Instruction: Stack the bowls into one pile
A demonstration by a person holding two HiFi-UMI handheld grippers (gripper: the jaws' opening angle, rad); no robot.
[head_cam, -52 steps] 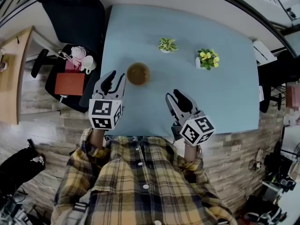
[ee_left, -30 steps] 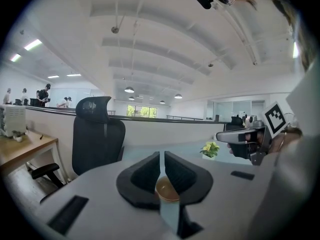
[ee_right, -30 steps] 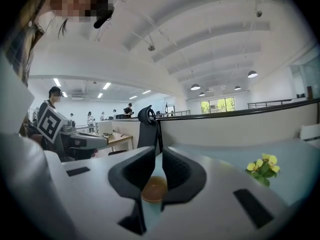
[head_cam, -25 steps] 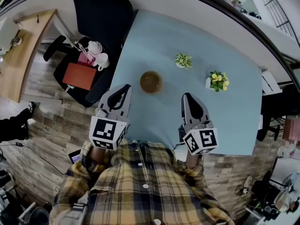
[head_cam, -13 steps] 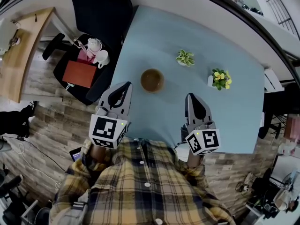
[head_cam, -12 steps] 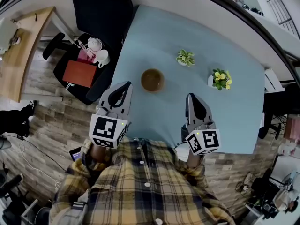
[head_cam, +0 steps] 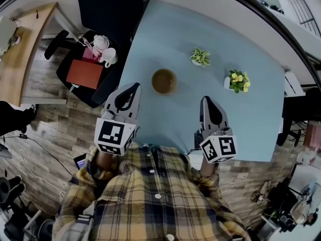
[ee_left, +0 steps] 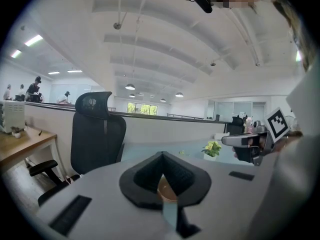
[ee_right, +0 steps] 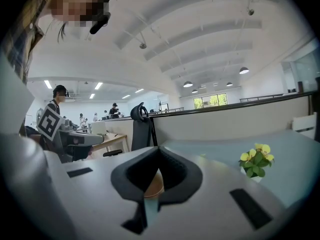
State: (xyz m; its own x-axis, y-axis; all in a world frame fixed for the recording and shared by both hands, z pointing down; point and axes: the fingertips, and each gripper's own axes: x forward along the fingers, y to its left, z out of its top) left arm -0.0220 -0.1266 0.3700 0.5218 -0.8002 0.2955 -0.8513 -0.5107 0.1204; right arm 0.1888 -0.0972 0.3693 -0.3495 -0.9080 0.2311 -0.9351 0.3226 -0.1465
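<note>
Your left gripper (head_cam: pixel 133 88) has its jaws fully together with nothing between them. In the left gripper view the black pads (ee_left: pixel 145 176) meet in a tight seam. Your right gripper (head_cam: pixel 206 101) is the same: jaws pressed together and empty, with the pads meeting at the tip in the right gripper view.

Both grippers hang over the near edge of the light-blue table (head_cam: pixel 251 44), one on each side of your body, pointing away from you across the tabletop. Their marker cubes sit close against your plaid shirt (head_cam: pixel 150 195).

The brown bowl (head_cam: pixel 163 81) stands upright on the table, ahead of both grippers and between their lines, nearer the left one. Neither gripper touches it. Each gripper view shows a sliver of the bowl through the gap below the closed pads. You cannot tell from here whether it is a single bowl or several nested together.

Farther back on the table, a small green potted plant (head_cam: pixel 200 57) stands beyond the bowl. A yellow-flowered potted plant (head_cam: pixel 238 81) stands to the right of it, ahead of your right gripper.

Off the table's left edge is a black office chair (head_cam: pixel 108 6).
</note>
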